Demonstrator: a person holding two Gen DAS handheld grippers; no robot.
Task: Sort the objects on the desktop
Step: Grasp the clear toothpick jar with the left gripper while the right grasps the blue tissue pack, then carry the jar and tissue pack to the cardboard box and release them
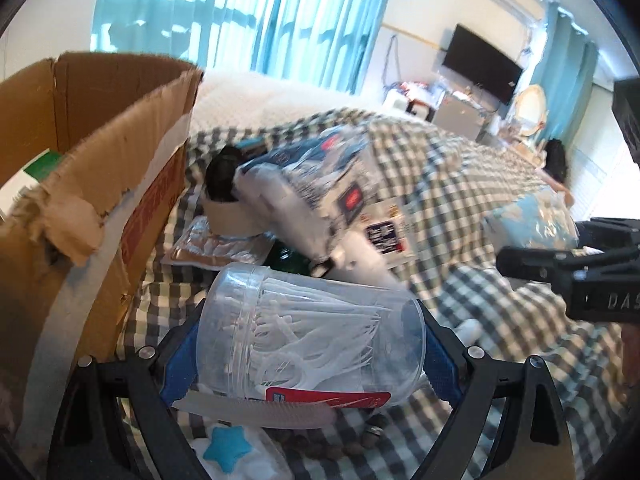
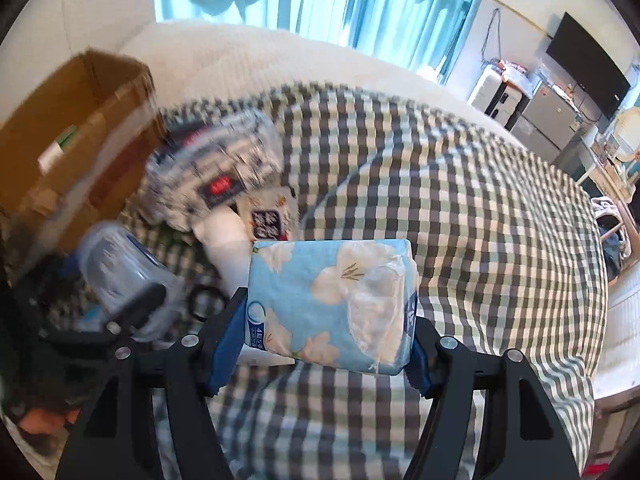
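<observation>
My left gripper point(image 1: 308, 344) is shut on a clear plastic jar of white floss picks point(image 1: 308, 332), held tilted above the checked cloth. My right gripper point(image 2: 324, 320) is shut on a blue tissue pack with white flowers point(image 2: 332, 300), lifted off the cloth. From the left wrist view the right gripper point(image 1: 576, 272) and its tissue pack point(image 1: 532, 216) show at the right edge. The right wrist view has the jar point(image 2: 116, 264) in the left gripper at its left side. An open cardboard box point(image 1: 80, 160) stands to the left.
A heap lies beside the box: a large printed plastic pack point(image 1: 320, 176), a roll of tape point(image 1: 228, 216), a black object point(image 1: 224, 172), a foil pouch point(image 1: 212, 244). A comb point(image 1: 256, 412), a blue star point(image 1: 228, 448) and beads lie below the jar. Checked cloth point(image 2: 460, 200) spreads right.
</observation>
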